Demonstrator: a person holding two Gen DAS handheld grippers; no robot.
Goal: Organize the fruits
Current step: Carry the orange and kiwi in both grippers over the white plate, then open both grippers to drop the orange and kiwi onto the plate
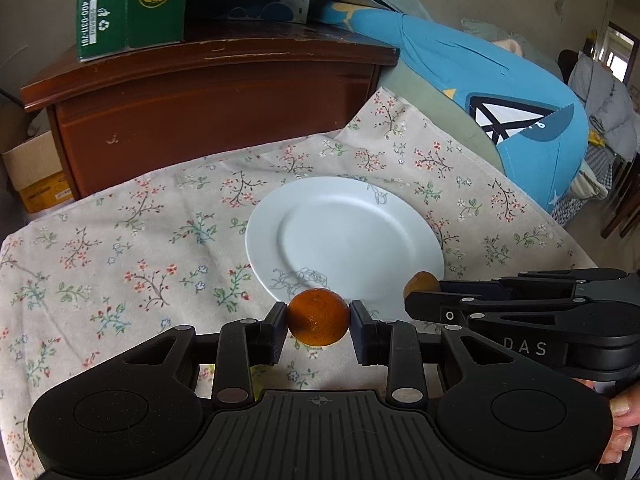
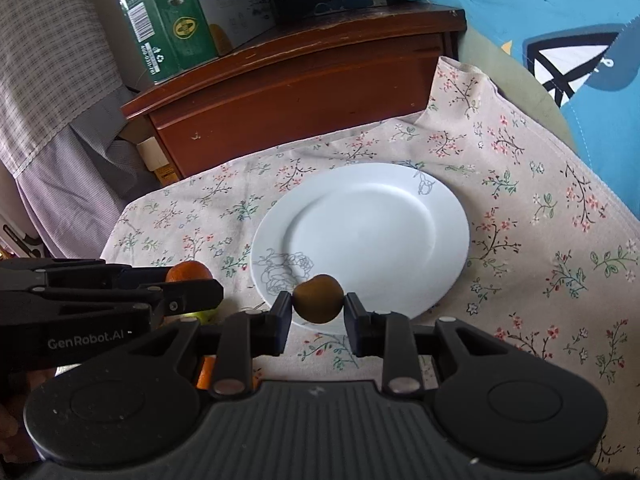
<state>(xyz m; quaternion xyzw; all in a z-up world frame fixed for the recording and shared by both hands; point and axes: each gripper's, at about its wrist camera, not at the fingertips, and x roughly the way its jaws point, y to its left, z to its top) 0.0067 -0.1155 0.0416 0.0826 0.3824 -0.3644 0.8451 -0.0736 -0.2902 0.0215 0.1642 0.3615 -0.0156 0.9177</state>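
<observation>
My left gripper (image 1: 319, 318) is shut on a round orange tangerine (image 1: 318, 312), held just above the near rim of a white plate (image 1: 344, 232). My right gripper (image 2: 319, 300) is shut on a smaller brown-green fruit (image 2: 319, 296) over the plate's (image 2: 368, 224) near rim. Each gripper shows in the other's view. The right gripper (image 1: 416, 300) comes in from the right with its fruit (image 1: 422, 282) peeking out. The left gripper (image 2: 212, 288) comes in from the left with the tangerine (image 2: 188, 271) behind its fingers. Nothing lies on the plate.
A floral cloth (image 1: 120, 240) covers the table. Behind it stands a dark wooden cabinet (image 1: 216, 92) bearing a green carton (image 1: 128, 4), and a blue pillow (image 1: 500, 92) lies to the right. A yellow-green fruit (image 2: 202, 314) and something orange (image 2: 206, 374) lie under the left gripper.
</observation>
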